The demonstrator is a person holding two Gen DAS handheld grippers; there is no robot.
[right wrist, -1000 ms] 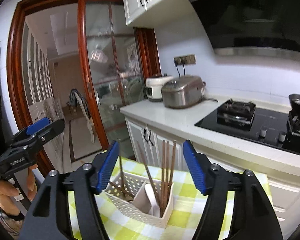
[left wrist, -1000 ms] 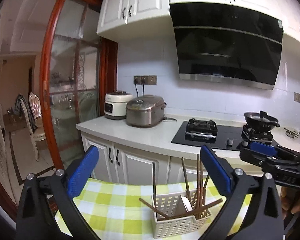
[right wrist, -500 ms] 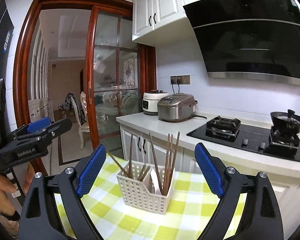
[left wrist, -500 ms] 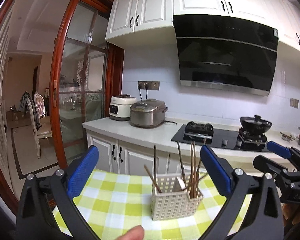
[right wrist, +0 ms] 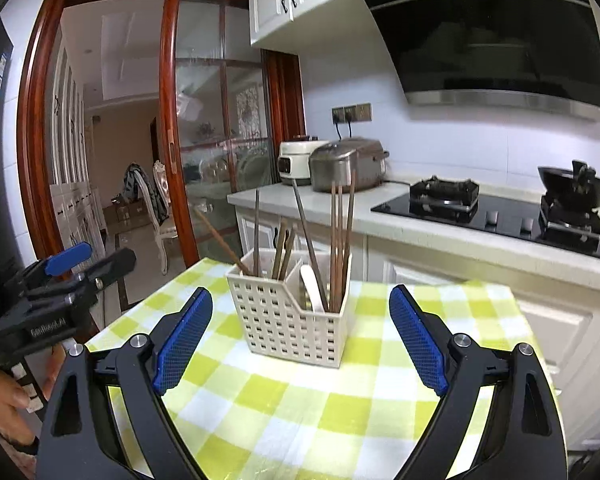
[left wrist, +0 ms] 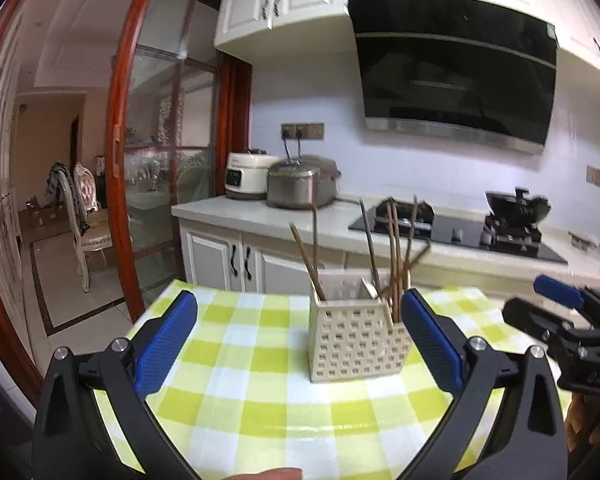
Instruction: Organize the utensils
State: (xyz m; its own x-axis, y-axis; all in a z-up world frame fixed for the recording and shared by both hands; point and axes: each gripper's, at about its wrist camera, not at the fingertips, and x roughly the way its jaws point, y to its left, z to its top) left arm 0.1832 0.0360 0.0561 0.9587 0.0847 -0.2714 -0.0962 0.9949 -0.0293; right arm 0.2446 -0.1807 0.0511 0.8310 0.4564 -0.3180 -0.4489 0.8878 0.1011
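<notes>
Nothing is in either of my jaws yet, so I judge the sorting has barely begun. My left gripper (left wrist: 300,340) stands wide with only tablecloth between its blue pads, and my right gripper (right wrist: 300,340) stands just as wide; its jaws have just been opening and nothing lies between them. In the right wrist view the left gripper also shows at the left edge, beside the table and well short of the basket.

The task's things are all in one place: a cream perforated basket (right wrist: 288,320) standing upright on the surface (right wrist: 260,408), ahead of both grippers. A divider splits it into two compartments. Brown chopsticks (right wrist: 340,240) stand in both of them, some upright in the right compartment, others leaning at loose angles in the left, and one slants far out over the left rim. A white spoon (right wrist: 314,290) sits low in the right compartment. What is left, as I read it, is nearly everything: pulling out the stray sticks and gathering like with like. The slanted ones look easiest to pinch first.

The surface is a small table under a yellow-green and white checked cloth (left wrist: 240,380), glossy, with nothing else on it that I can see. Behind it runs a white kitchen counter (right wrist: 400,224) with two cookers (right wrist: 348,164), a black gas hob (right wrist: 500,216), a dark pan (right wrist: 576,188) and a black hood (right wrist: 500,40) under white cabinets. A red-framed glass door (right wrist: 220,140) opens to a room with a chair (left wrist: 84,216)
</notes>
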